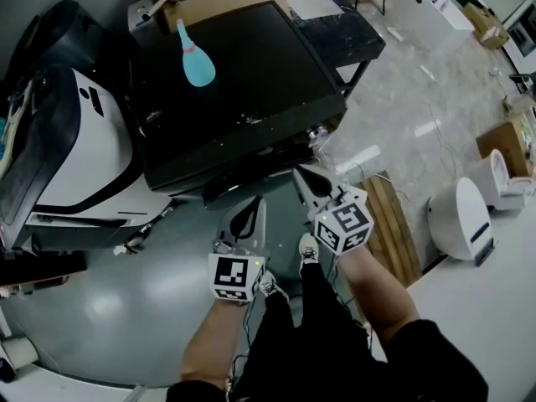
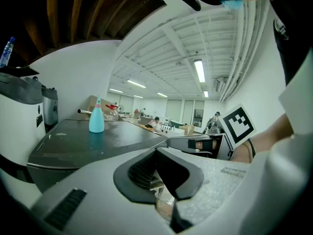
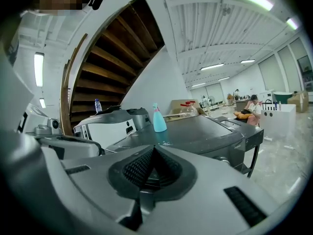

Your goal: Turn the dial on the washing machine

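Head view: a person stands at a dark-topped washing machine [image 1: 251, 82], with the left gripper [image 1: 249, 212] and right gripper [image 1: 303, 177] held low before its front. The right fingers point at the front edge. A small round knob there, apparently the dial [image 1: 316, 132], sits just beyond their tips, and nothing touches it. The left fingers are a little further back, beside the right ones. A blue spray bottle [image 1: 198, 61] stands on the lid, well beyond both.

Left gripper view: the left gripper [image 2: 159, 160] has its fingers pressed together with nothing between them. The machine's lid [image 2: 98, 141] spreads out beyond and to the left of the fingers, with the bottle [image 2: 96, 117] upright on it. The right gripper [image 2: 195, 143] juts in just beyond and to their right.

Right gripper view: the right gripper [image 3: 152, 155] is likewise closed tight and empty. The dial [image 3: 226, 159] shows on the machine's front [image 3: 195, 136], ahead and to the right of the fingers. The bottle [image 3: 159, 119] stands straight beyond them.
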The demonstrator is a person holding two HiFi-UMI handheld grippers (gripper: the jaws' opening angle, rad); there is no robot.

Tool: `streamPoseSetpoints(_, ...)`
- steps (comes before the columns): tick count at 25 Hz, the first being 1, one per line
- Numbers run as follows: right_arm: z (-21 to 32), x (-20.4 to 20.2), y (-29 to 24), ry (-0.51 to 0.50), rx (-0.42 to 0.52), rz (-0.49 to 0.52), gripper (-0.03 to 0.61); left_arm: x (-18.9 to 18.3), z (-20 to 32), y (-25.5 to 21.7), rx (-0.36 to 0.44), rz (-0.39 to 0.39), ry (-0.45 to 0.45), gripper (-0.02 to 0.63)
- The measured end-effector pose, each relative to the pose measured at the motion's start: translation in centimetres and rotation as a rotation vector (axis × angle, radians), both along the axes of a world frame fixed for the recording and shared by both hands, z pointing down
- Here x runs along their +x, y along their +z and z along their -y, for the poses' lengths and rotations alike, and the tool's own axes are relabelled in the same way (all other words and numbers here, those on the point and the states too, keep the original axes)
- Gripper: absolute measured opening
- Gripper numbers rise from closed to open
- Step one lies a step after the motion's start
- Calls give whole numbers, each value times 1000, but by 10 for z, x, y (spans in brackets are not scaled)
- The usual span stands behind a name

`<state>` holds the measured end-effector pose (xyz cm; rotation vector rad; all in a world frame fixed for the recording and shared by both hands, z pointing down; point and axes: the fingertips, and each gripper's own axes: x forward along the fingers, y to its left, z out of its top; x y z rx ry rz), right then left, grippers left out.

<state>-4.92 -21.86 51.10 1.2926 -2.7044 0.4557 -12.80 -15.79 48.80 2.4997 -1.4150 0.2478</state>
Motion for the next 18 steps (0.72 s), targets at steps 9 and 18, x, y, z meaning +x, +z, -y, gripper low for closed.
streamPoseSetpoints(9,-42,-23,-33,-3,59,-34,-2,-28,-36,-21,13,-10,29,4)
streamPoseSetpoints(18,-90,-40,-70,20,98,-34,-2,-49,-81,-40,13,-4,80,3)
